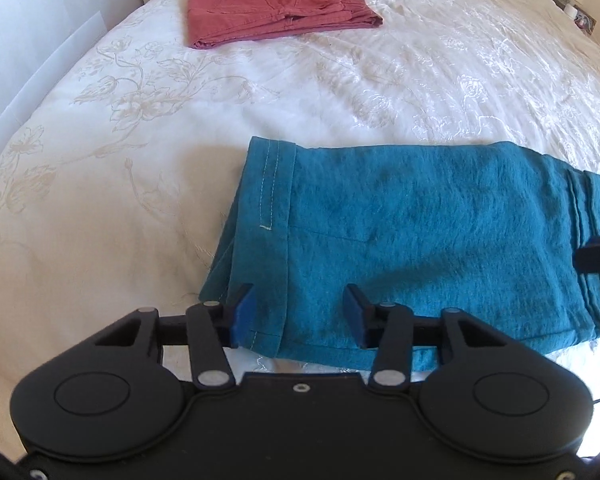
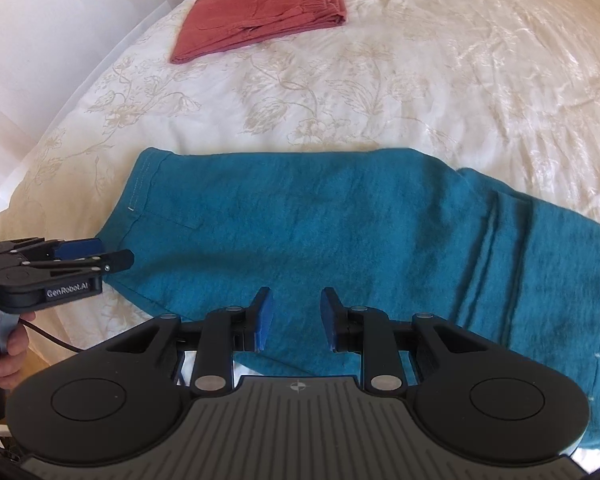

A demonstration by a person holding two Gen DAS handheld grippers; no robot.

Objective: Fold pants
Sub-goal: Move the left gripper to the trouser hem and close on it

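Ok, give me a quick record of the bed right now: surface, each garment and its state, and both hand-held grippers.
surface: floral bedspread
teal pants: partly folded, near edge of bed
red pants: folded, far side
left hand-held gripper: open, straddling the teal pants' near hem corner
right hand-held gripper: open, nothing gripped, over the teal pants' near edge

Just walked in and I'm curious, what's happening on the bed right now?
A person is folding pants on a bed, holding a tool in each hand. Teal pants lie flat near the bed's front edge. The left tool is at their hemmed end, its jaws apart with cloth between them. The right tool hovers over the middle of the near edge, jaws also apart and gripping nothing. Red pants already lie folded farther back.
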